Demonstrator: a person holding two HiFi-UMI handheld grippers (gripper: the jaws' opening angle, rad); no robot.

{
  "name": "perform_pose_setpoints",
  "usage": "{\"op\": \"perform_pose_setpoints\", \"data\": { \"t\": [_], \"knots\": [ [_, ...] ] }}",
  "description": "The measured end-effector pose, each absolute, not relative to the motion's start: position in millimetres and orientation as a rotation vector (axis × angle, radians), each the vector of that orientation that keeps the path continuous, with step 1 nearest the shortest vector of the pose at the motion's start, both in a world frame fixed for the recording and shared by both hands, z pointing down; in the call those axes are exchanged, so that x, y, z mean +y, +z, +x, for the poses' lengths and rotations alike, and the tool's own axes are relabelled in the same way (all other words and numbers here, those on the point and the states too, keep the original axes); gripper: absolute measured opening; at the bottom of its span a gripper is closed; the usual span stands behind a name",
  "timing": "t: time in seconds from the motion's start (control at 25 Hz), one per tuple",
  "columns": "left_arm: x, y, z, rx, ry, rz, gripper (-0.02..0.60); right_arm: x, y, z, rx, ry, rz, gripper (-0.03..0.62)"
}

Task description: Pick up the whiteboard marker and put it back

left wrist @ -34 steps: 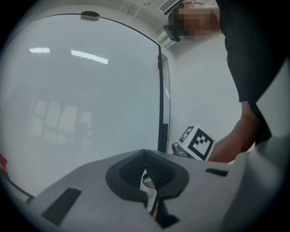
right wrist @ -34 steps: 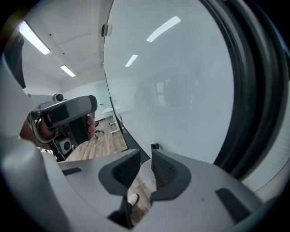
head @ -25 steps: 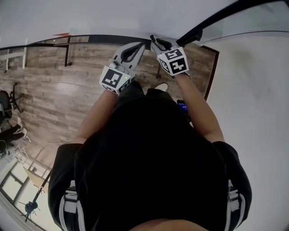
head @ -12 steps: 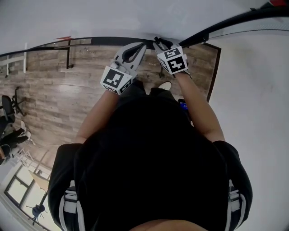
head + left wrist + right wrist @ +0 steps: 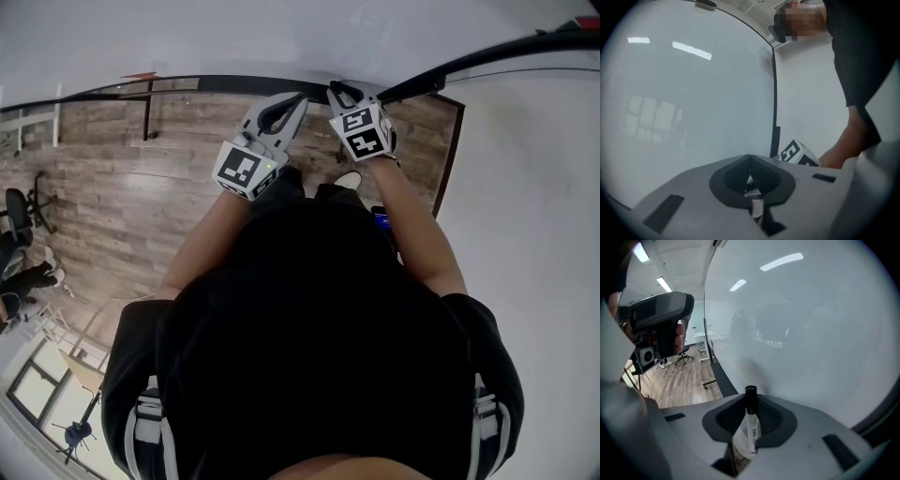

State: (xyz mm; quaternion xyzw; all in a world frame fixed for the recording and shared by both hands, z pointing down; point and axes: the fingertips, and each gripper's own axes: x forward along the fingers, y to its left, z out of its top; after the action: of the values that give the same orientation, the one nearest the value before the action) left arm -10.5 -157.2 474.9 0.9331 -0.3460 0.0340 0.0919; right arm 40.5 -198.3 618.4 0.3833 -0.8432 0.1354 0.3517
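The whiteboard marker, white with a black cap, stands upright between the pads of my right gripper, cap towards the whiteboard. The jaws are closing and the pads press on its sides. In the head view the right gripper points at the board's black lower edge; the marker is hidden there. My left gripper hangs just left of it, close to the same edge. In its own view the left gripper is shut with nothing between the pads and faces the board.
The person's body fills the lower head view. Wood floor lies to the left with office chairs at the far left. A white wall stands at the right. The board's black side frame runs upright.
The right gripper has rolled a little and its marker cube faces slightly differently. Both grippers have edged slightly rightwards in the picture and stay at the board's lower edge.
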Motion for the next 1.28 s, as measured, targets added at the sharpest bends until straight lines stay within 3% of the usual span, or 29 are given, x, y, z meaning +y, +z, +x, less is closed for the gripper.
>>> {"op": "perform_pose_setpoints", "data": {
  "t": [1.28],
  "knots": [
    [-148.0,447.1,-2.9,-1.059,0.112,2.833,0.005,-190.5,533.1,54.6,-2.429,0.355,1.128,0.06]
  ]
}}
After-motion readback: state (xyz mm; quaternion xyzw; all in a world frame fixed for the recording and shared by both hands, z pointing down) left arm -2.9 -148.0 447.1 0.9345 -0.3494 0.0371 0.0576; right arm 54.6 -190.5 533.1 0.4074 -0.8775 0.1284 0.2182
